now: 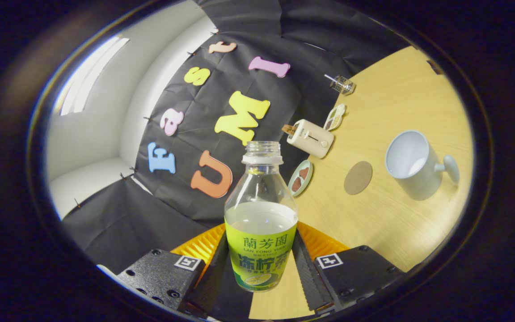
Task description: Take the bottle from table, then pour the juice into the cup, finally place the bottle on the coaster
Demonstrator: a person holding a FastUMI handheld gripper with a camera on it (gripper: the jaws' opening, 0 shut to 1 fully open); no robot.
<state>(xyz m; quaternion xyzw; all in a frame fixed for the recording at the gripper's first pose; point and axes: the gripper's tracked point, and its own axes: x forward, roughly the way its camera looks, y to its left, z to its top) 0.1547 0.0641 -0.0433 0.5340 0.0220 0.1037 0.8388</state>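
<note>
Pinching the uncapped juice bottle (261, 232) at its label between both fingers, the gripper (261, 268) carries it tilted off the table (373, 223), likely for pouring into the mug (411, 164) beside the coaster (358, 177).

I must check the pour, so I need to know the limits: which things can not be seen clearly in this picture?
- Bottle: its base is hidden between the gripper jaws, which press on both sides.
- Cup: the bottom is hidden by its own wall, so I cannot tell if juice is inside.
- Small dishes beside the toaster: contents too small to identify.
- Clear object near the booth wall: too small.
</note>
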